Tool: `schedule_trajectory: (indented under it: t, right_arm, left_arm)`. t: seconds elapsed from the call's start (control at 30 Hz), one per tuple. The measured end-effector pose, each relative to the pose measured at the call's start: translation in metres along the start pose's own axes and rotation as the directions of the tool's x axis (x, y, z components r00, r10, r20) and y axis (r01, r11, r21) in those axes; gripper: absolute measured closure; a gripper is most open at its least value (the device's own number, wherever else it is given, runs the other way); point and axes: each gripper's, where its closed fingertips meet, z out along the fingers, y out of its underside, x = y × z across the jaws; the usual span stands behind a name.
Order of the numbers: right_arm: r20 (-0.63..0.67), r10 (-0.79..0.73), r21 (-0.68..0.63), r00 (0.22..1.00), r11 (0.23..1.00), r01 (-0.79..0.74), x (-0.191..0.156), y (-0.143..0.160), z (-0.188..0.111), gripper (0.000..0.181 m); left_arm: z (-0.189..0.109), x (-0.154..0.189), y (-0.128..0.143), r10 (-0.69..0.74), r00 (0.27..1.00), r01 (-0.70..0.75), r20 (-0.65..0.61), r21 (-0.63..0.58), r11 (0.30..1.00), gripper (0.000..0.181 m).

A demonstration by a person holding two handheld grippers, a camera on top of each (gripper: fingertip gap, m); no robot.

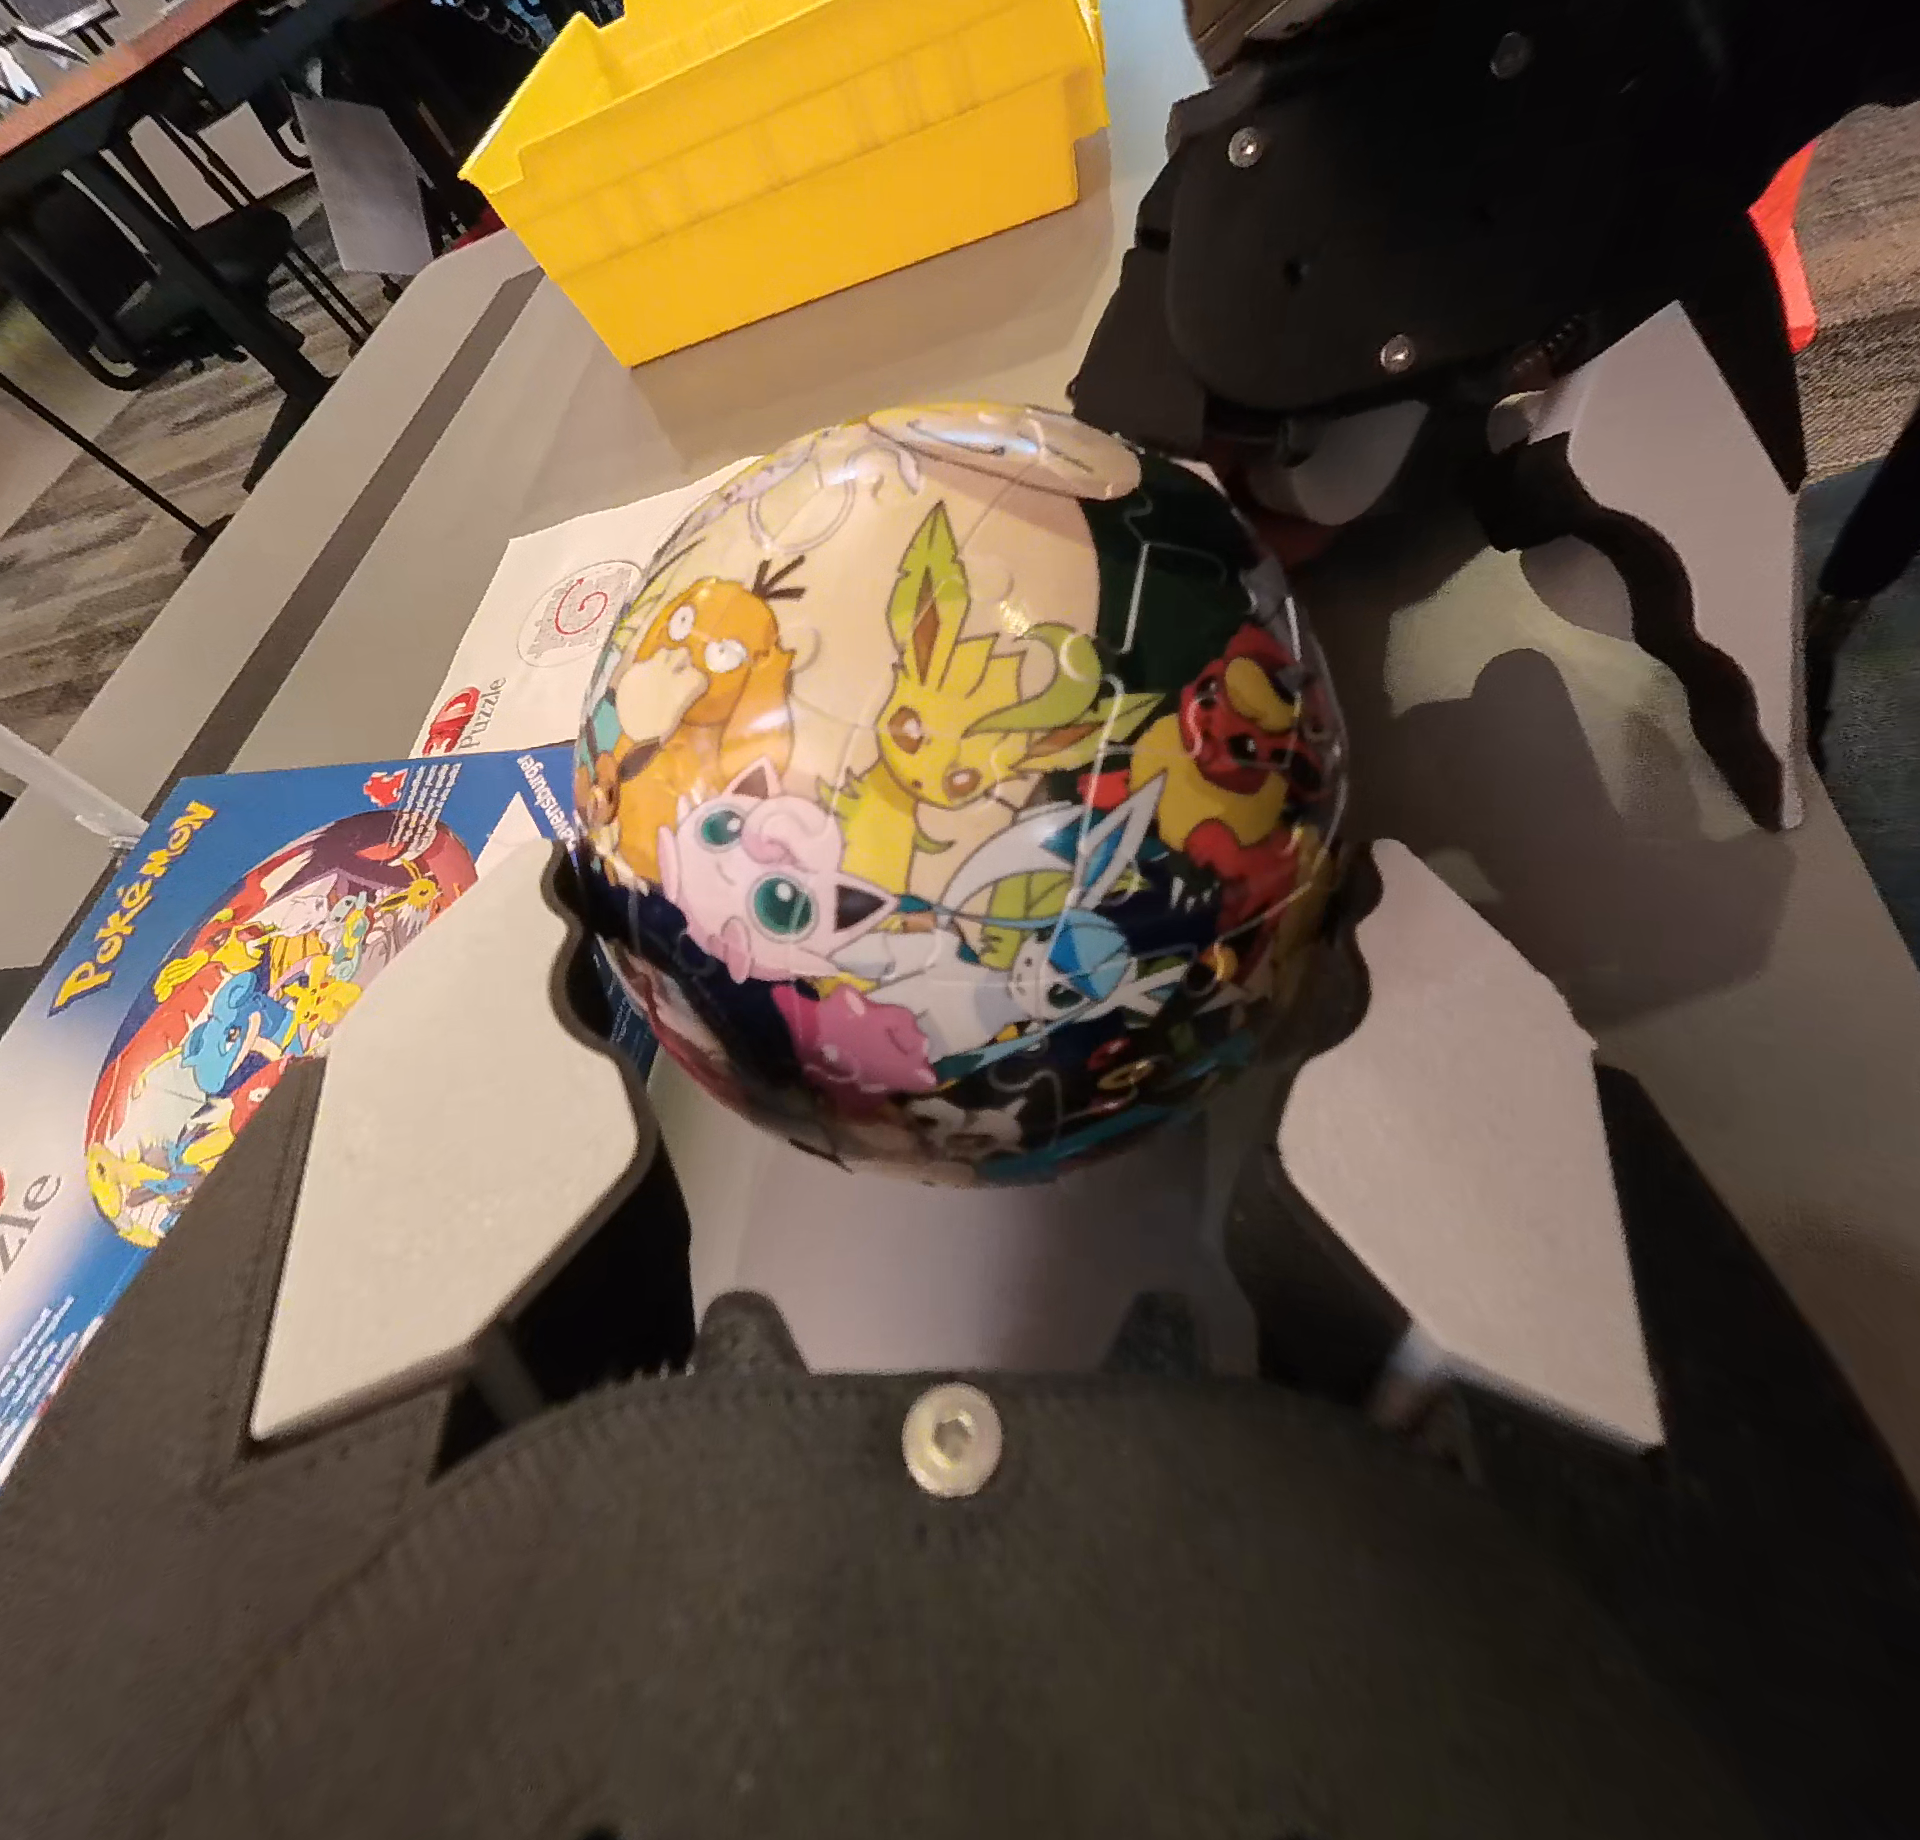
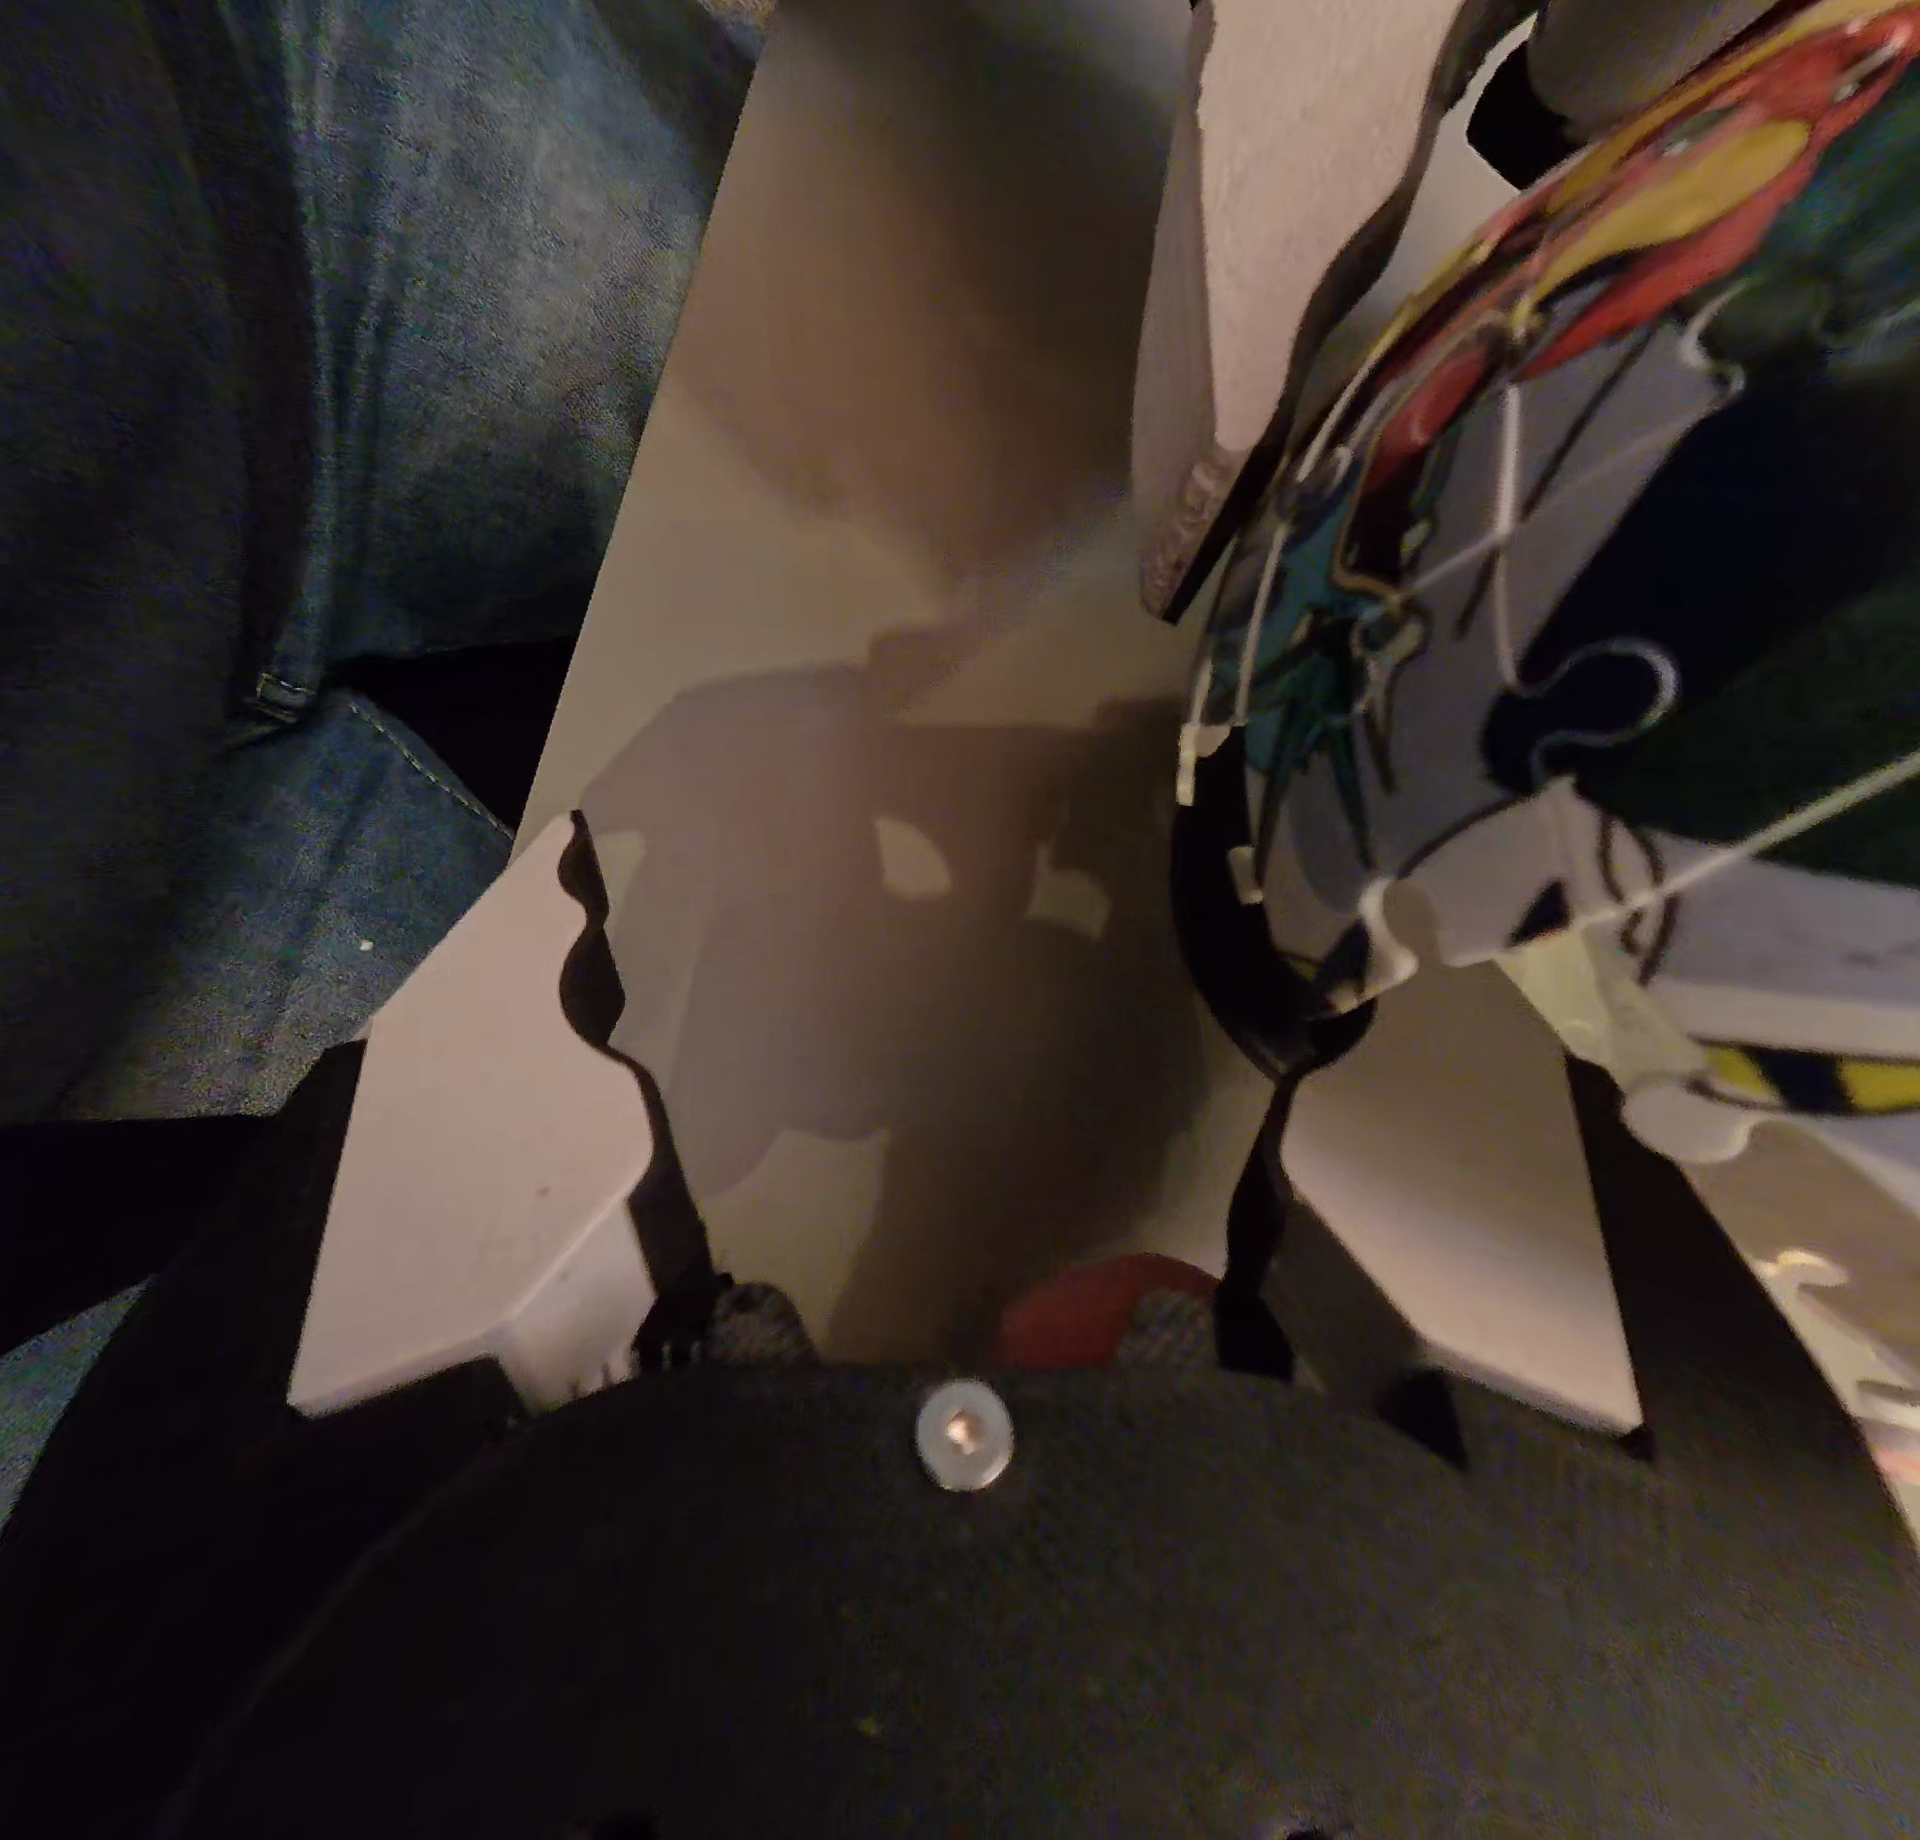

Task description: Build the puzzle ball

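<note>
Puzzle ball (image 1: pixel 966 803): we see it at frame centre, above the tabletop (image 1: pixel 883 419).
Left hand-held gripper (image 1: pixel 961 917): we have it clamped on the ball's sides.
Right hand-held gripper (image 2: pixel 925 959): spread wide, empty; the ball touches one finger.

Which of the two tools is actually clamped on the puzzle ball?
The left tool: its fingers press both sides of the puzzle ball. The right tool is open, empty, with one finger alongside the ball.
</note>
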Motion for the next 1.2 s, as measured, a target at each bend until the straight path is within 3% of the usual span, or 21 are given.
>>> schedule_trajectory:
  t: [0.37,0.57,1.2]
  right_arm:
    - [0.010,0.034,0.060,0.999,0.998,-0.034,0.001,-0.010,-0.005,0.049]
    - [-0.019,0.042,0.014,0.999,0.999,-0.042,0.005,0.001,-0.006,0.050]
    - [0.051,0.088,0.071,0.995,0.993,-0.092,-0.006,-0.013,-0.007,0.051]
  left_arm:
    - [-0.001,0.001,0.001,0.002,1.000,-0.001,-0.008,0.001,1.000,0.050]
    - [-0.002,0.000,0.002,0.007,1.000,-0.007,0.003,-0.007,1.000,0.051]
    - [-0.002,0.002,0.002,0.015,1.000,-0.015,0.023,-0.017,1.000,0.051]
